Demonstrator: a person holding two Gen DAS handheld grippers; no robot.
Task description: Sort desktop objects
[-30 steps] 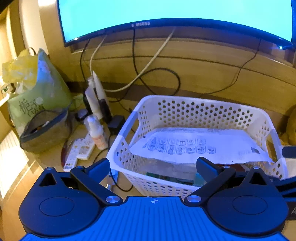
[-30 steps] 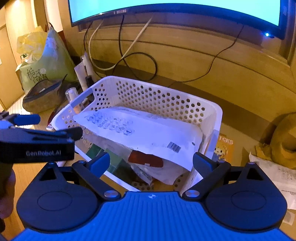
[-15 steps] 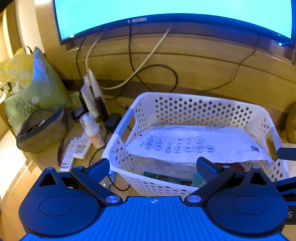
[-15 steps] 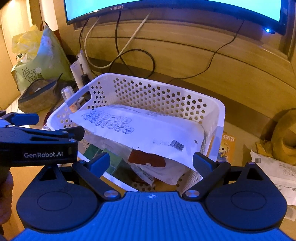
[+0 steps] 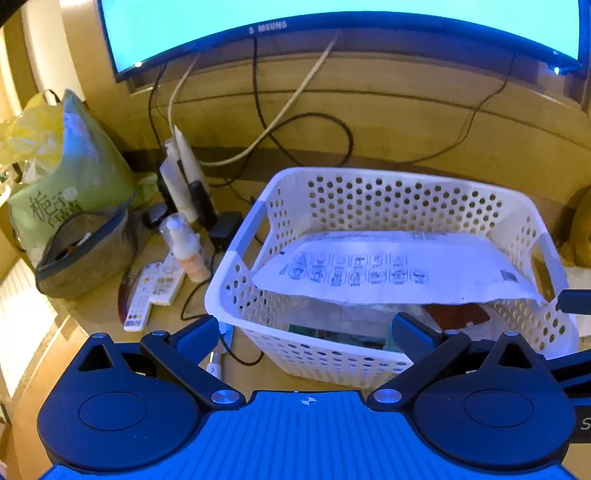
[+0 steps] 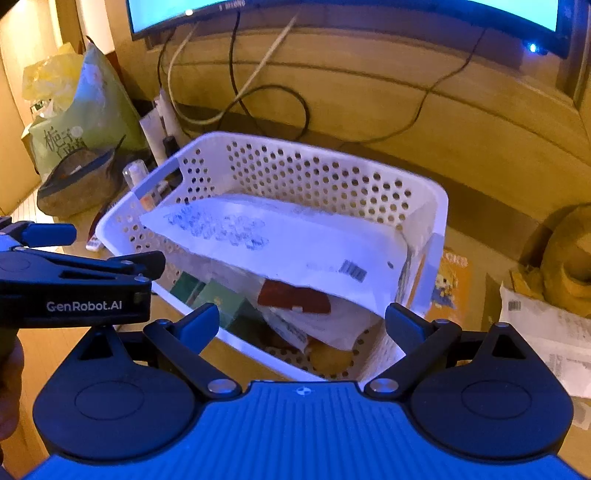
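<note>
A white perforated basket (image 5: 388, 192) stands on the wooden desk; it also shows in the right wrist view (image 6: 303, 166). A white printed bag (image 5: 388, 269) lies across its top (image 6: 280, 240), over a brown-red item (image 6: 295, 295) and green packets (image 6: 218, 299). My left gripper (image 5: 306, 328) is open and empty, just before the basket's near wall. My right gripper (image 6: 301, 317) is open and empty over the basket's near right corner. The left gripper's body (image 6: 77, 284) shows at the left of the right wrist view.
Left of the basket are a small spray bottle (image 5: 184, 247), white remotes (image 5: 151, 291), tubes (image 5: 181, 177), a grey pouch (image 5: 81, 251) and a green bag (image 5: 74, 173). Cables hang below the monitor (image 5: 332, 29). An orange packet (image 6: 448, 284) and papers (image 6: 546, 332) lie right of it.
Both grippers have shifted slightly leftward and nearer the basket. Both stay open and empty. The basket's contents have not moved.
</note>
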